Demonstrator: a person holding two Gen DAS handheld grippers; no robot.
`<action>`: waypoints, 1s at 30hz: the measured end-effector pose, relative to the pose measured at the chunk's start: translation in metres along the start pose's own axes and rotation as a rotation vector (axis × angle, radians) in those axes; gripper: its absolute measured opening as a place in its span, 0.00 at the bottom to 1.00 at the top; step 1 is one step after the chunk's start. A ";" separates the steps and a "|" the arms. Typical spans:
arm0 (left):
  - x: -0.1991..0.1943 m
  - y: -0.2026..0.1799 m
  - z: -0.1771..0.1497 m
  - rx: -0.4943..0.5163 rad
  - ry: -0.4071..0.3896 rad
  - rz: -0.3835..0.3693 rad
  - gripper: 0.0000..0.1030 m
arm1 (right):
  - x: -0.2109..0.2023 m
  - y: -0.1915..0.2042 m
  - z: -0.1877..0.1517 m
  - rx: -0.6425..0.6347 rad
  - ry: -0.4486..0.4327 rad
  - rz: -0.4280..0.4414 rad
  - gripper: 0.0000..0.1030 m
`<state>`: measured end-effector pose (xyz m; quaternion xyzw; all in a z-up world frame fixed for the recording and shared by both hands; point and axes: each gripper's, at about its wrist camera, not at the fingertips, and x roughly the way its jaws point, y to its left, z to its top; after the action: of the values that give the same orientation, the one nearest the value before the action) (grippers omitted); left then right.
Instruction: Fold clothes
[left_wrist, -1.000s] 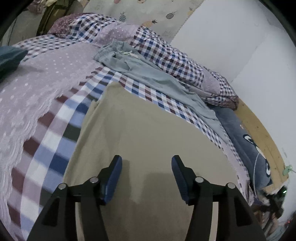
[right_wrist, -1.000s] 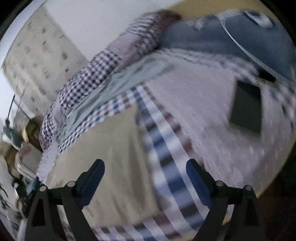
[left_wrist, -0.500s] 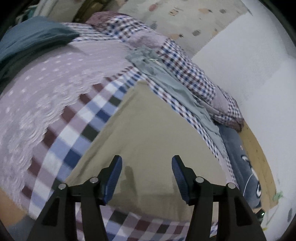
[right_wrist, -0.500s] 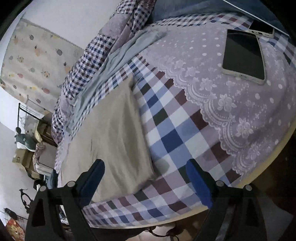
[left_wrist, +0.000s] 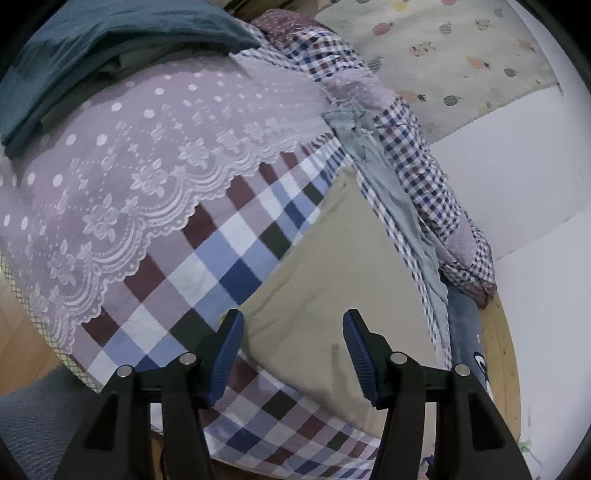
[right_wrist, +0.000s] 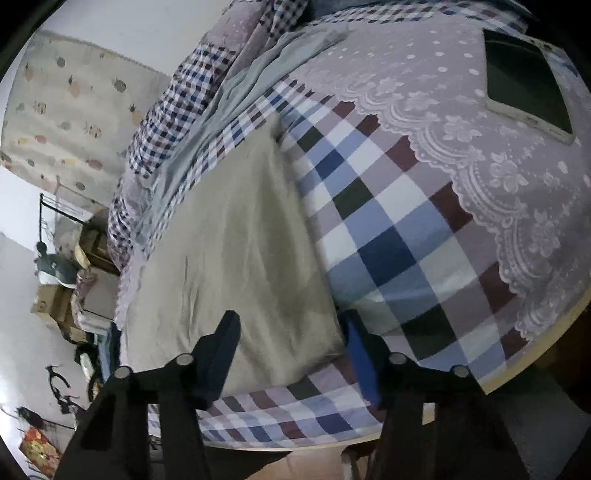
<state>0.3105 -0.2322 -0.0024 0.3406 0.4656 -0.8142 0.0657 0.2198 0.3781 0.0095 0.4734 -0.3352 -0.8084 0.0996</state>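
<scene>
A beige garment (left_wrist: 332, 273) lies flat on the checked bedsheet (left_wrist: 207, 258), folded into a long rectangle. My left gripper (left_wrist: 293, 334) hovers open over its near left corner, blue pads apart with nothing between them. In the right wrist view the same beige garment (right_wrist: 229, 251) stretches away, and my right gripper (right_wrist: 291, 332) stands open at its near right corner. A pale green-grey garment (left_wrist: 388, 192) lies crumpled along the far side of the bed, also seen as the pale garment (right_wrist: 258, 77).
A dark phone (right_wrist: 524, 81) rests on the lilac lace cover (right_wrist: 461, 92). A teal folded cloth (left_wrist: 92, 48) sits at the far left. A checked quilt (left_wrist: 413, 147) is bunched against the wall. The bed's front edge (right_wrist: 517, 369) drops to the floor; boxes (right_wrist: 55, 302) stand left.
Both grippers have pulled back toward the near edge of the bed and lowered over the beige garment's near corners. The right gripper's jaws have narrowed but remain open.
</scene>
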 end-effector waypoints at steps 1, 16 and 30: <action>0.001 0.002 0.000 -0.006 0.000 0.003 0.58 | 0.000 0.001 0.000 -0.001 0.000 -0.005 0.45; 0.016 0.008 -0.006 -0.047 0.047 0.068 0.58 | -0.003 -0.002 -0.003 0.000 0.005 0.005 0.13; 0.010 0.007 -0.002 -0.080 -0.031 0.017 0.09 | -0.025 0.008 -0.009 -0.099 -0.079 -0.073 0.03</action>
<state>0.3069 -0.2323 -0.0146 0.3288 0.4937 -0.7996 0.0934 0.2390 0.3798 0.0289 0.4478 -0.2812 -0.8450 0.0800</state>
